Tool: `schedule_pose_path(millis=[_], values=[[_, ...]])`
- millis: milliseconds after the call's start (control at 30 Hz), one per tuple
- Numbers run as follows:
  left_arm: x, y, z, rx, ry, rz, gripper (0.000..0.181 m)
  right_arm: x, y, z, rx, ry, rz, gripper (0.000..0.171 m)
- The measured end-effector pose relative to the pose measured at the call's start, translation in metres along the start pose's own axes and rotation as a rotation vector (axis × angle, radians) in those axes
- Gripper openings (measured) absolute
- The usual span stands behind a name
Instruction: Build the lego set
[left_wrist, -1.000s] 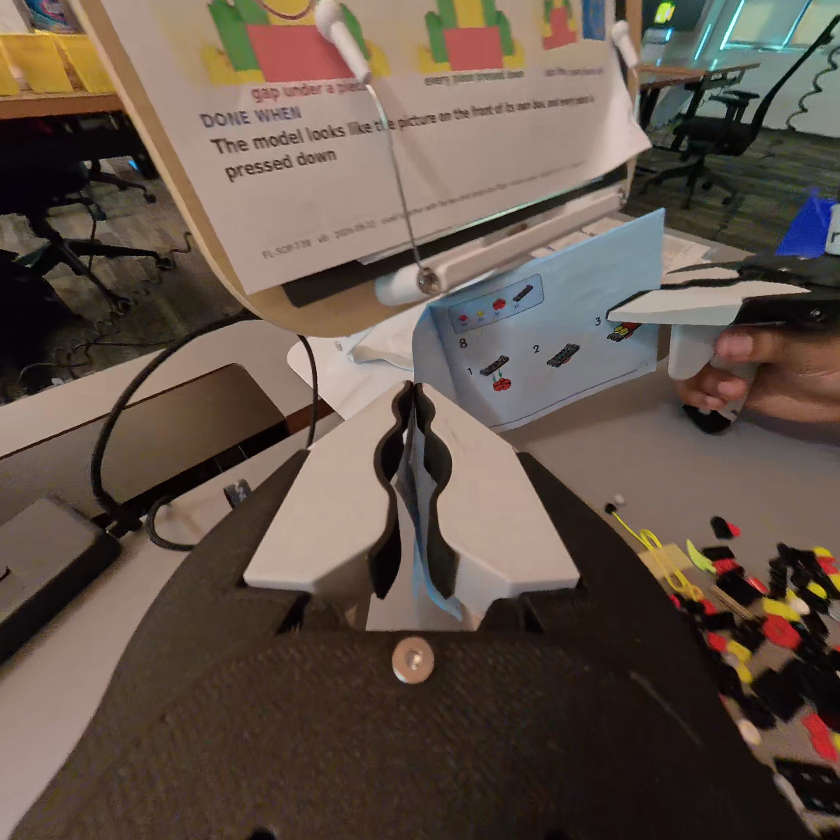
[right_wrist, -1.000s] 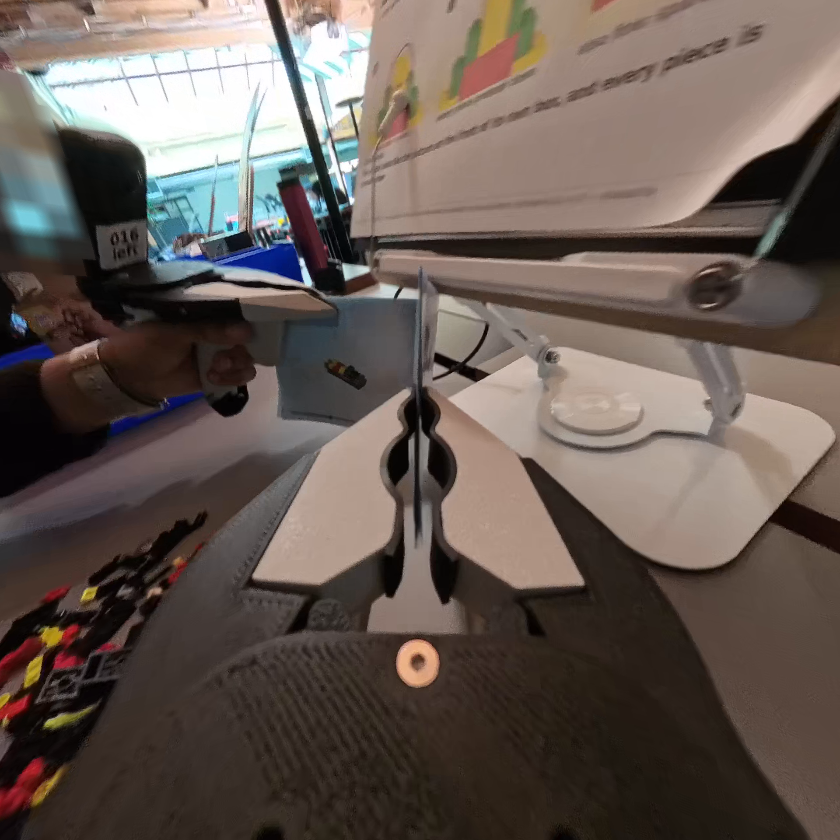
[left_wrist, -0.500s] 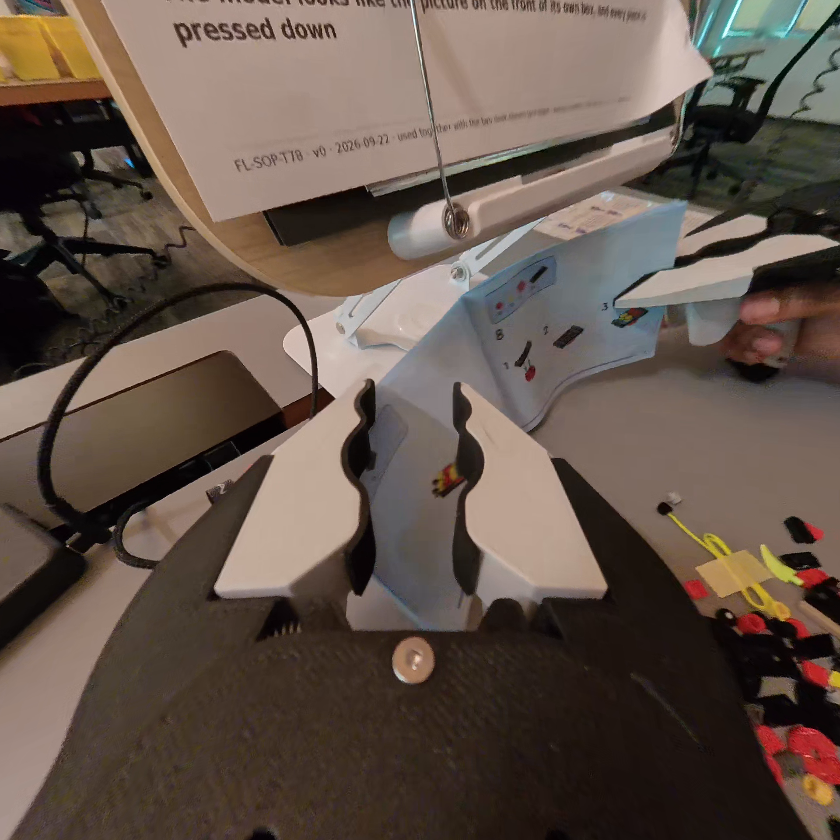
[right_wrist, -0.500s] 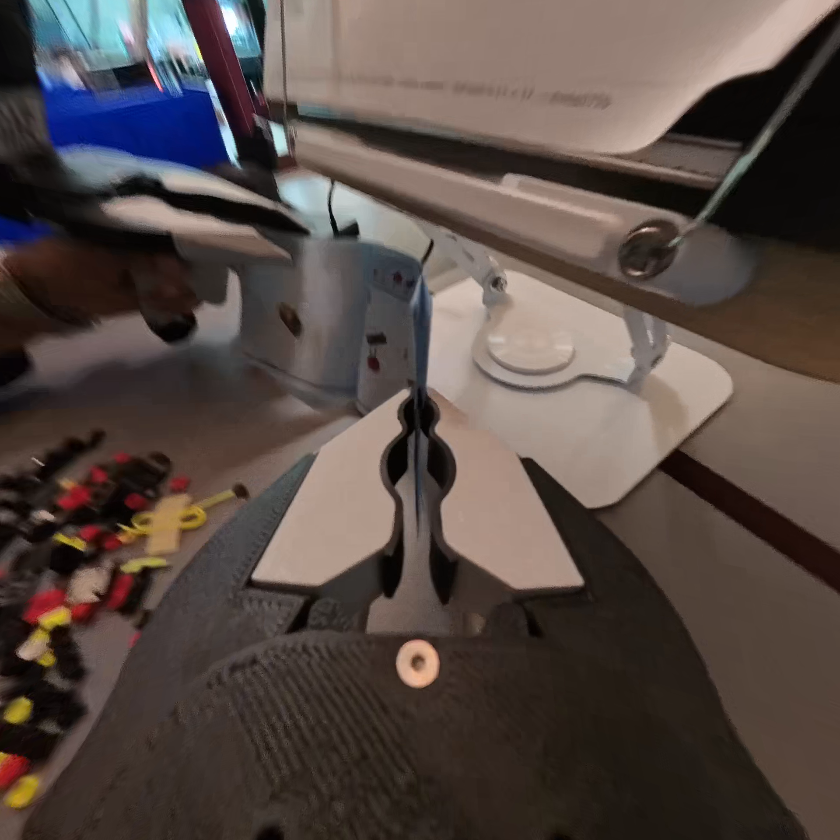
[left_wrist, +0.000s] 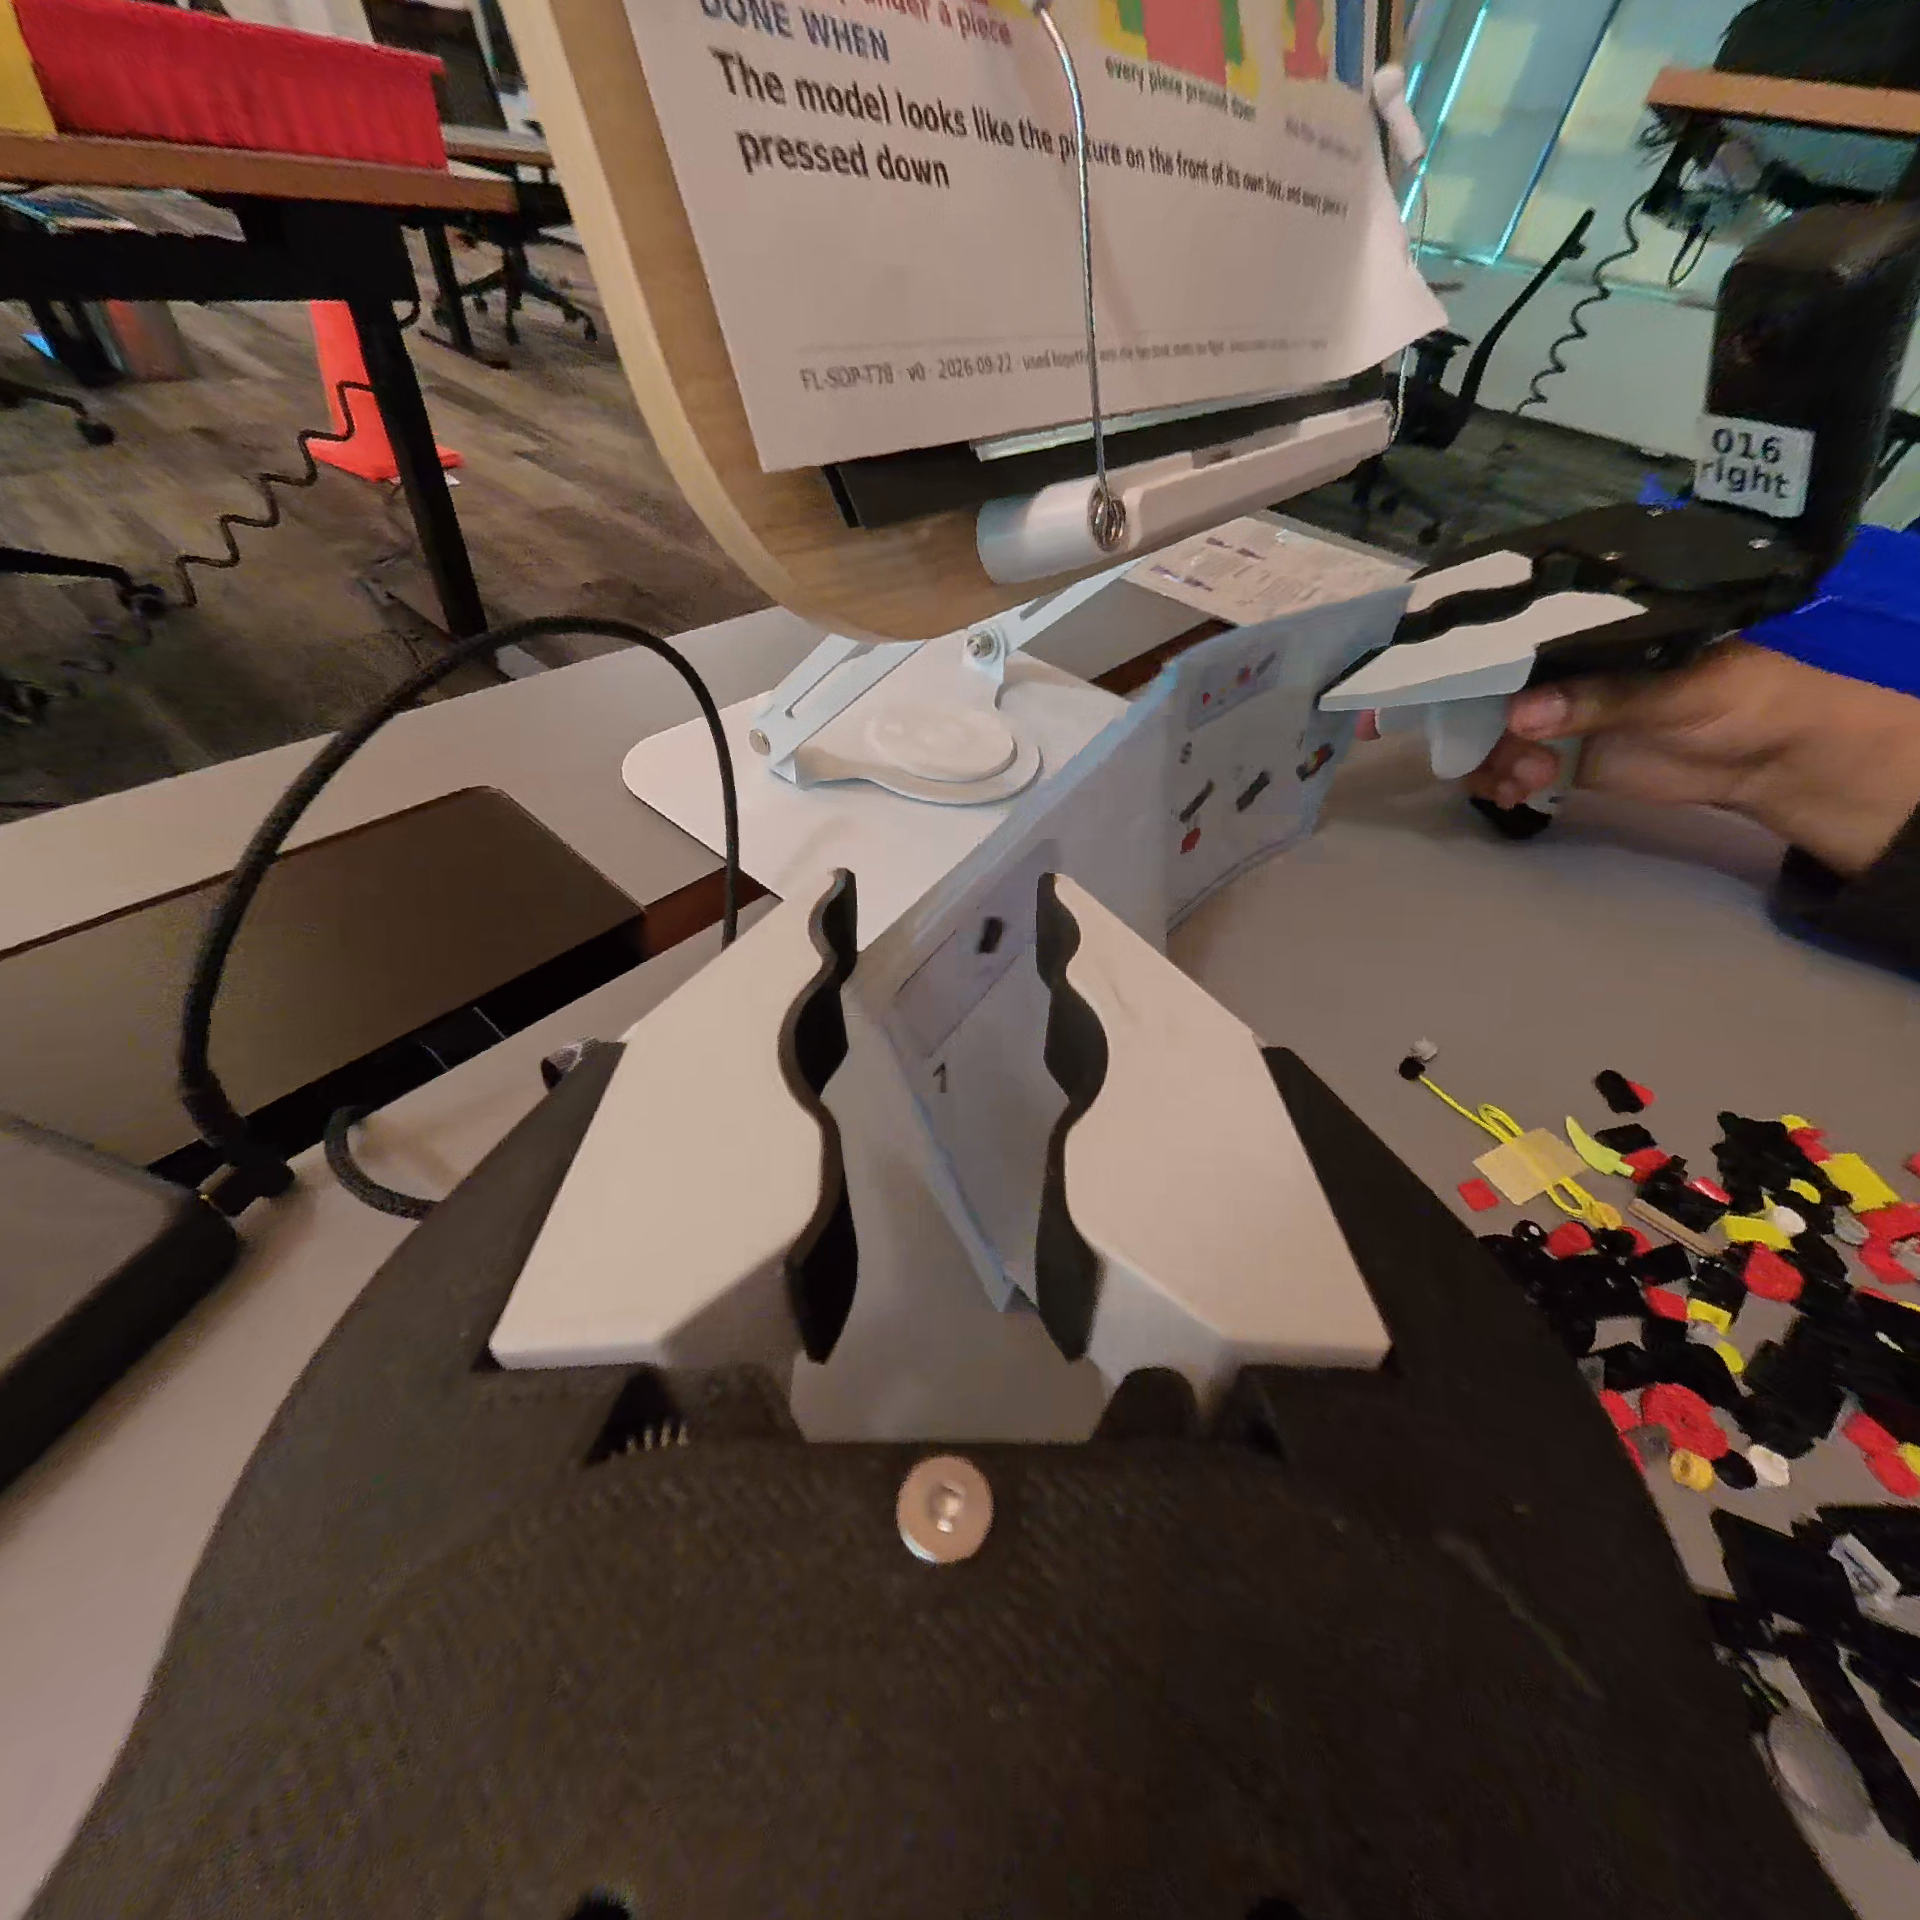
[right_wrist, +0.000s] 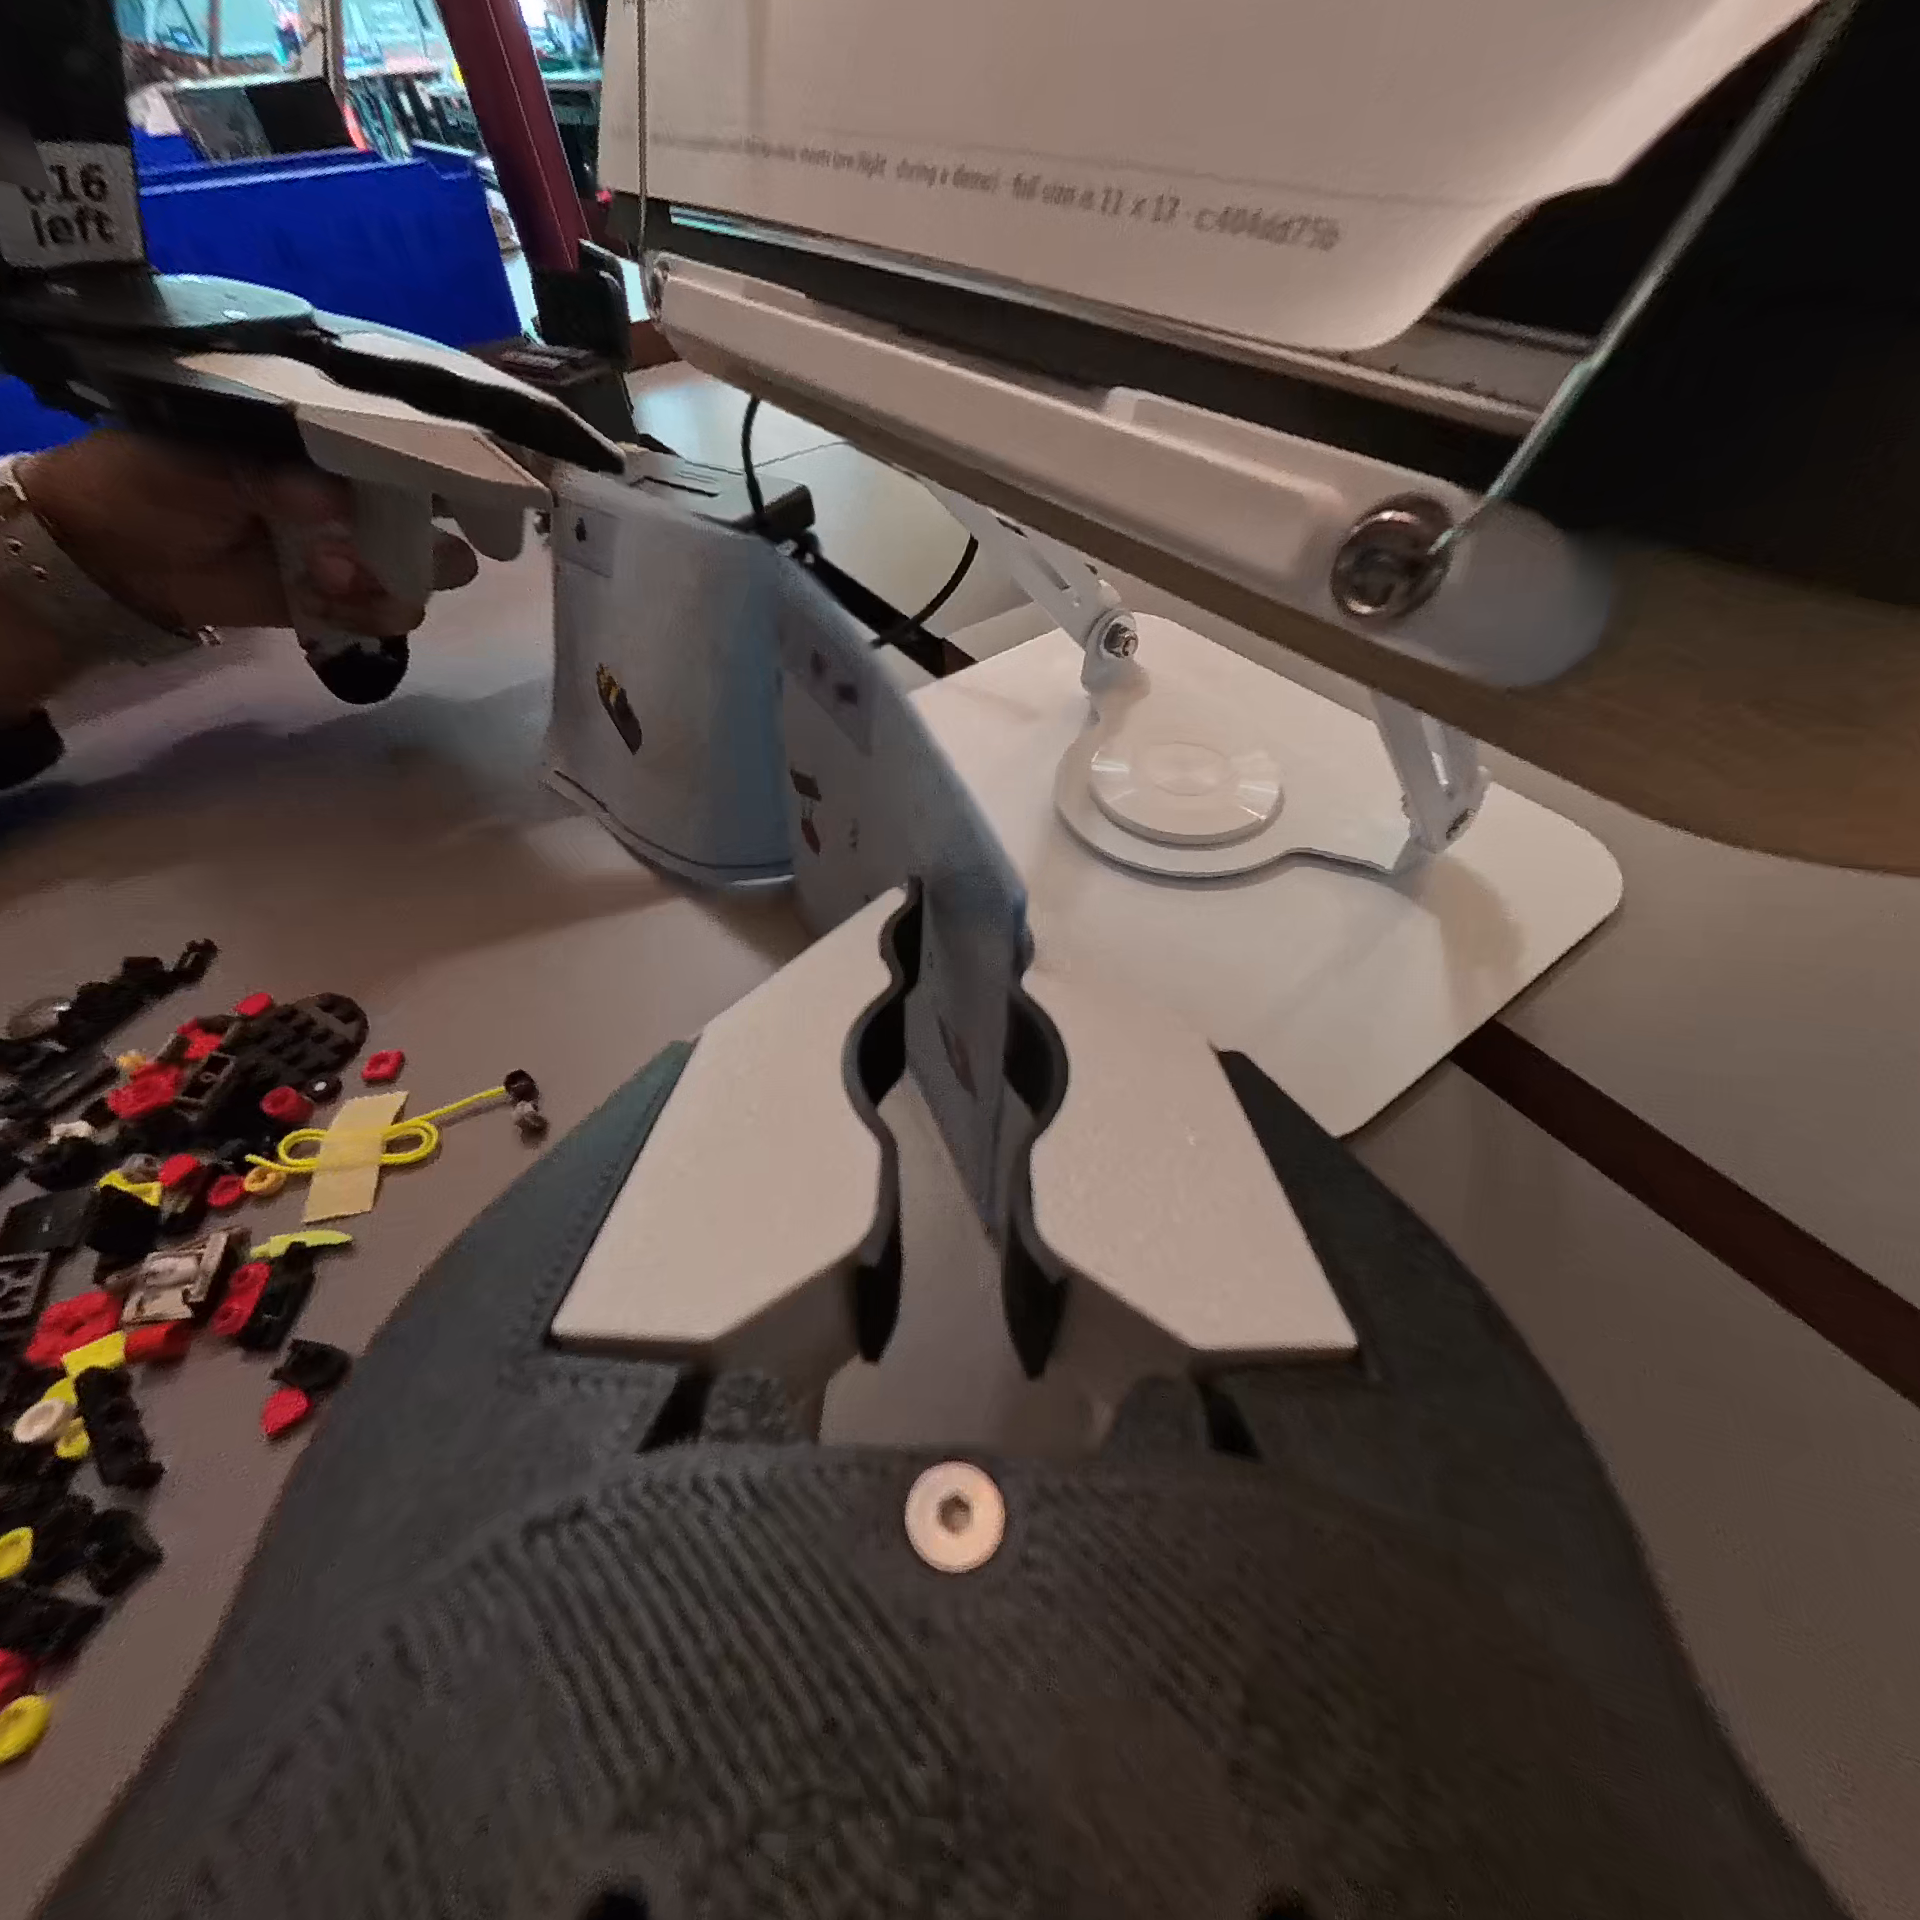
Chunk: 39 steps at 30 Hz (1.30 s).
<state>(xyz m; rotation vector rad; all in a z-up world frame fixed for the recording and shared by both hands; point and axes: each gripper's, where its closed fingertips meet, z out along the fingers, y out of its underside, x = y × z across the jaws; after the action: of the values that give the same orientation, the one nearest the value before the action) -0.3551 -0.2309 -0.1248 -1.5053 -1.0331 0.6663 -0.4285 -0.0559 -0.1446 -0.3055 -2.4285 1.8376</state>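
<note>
A light blue instruction booklet (left_wrist: 1236, 769) stands arched on its edge on the grey table, below the document stand. My left gripper (left_wrist: 943, 904) is open, with one end of the booklet loose between its fingers. My right gripper (right_wrist: 966, 925) has its jaws parted, and the other end of the booklet (right_wrist: 707, 727) leans against its right finger. Each gripper also shows in the other's view, the right one (left_wrist: 1382, 665) and the left one (right_wrist: 582, 468), both at the booklet's top edge. Loose black, red and yellow lego pieces (left_wrist: 1714, 1247) lie scattered on the table (right_wrist: 156, 1195).
A wooden document stand with a printed sheet (left_wrist: 987, 260) hangs low over the booklet, on a white base plate (right_wrist: 1351, 935). A black cable (left_wrist: 260, 883) and a dark pad (left_wrist: 364, 935) lie to the left. A yellow string on a tape strip (right_wrist: 384, 1138) lies by the pieces. The grippers' ends are close to 20 cm from one another.
My left gripper let go of the booklet and opened a second ago. My right gripper's jaws have now parted too. Both grippers moved lower, and the booklet bowed and spread between them.
</note>
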Motion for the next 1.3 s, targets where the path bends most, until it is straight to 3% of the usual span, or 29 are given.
schedule_pose_path(millis=[267, 400, 633, 1300], values=[[-0.005, -0.003, -0.005, 0.016, -0.001, -0.015, 0.033, 0.003, 0.001, -0.001, -0.001, 0.003, 0.002, 0.023], [-0.001, 0.002, -0.002, -0.011, 0.008, 0.003, 0.033, -0.001, 0.003, 0.001, -0.019, -0.01, -0.021, 0.04], [-0.004, 0.0, -0.005, -0.005, 0.003, 0.0, 0.035, -0.003, 0.005, 0.002, -0.03, -0.008, -0.036, 0.047], [0.004, -0.038, -0.017, 0.072, -0.047, 0.072, 0.033, 0.005, -0.006, -0.003, 0.022, 0.039, -0.049, 0.089]])
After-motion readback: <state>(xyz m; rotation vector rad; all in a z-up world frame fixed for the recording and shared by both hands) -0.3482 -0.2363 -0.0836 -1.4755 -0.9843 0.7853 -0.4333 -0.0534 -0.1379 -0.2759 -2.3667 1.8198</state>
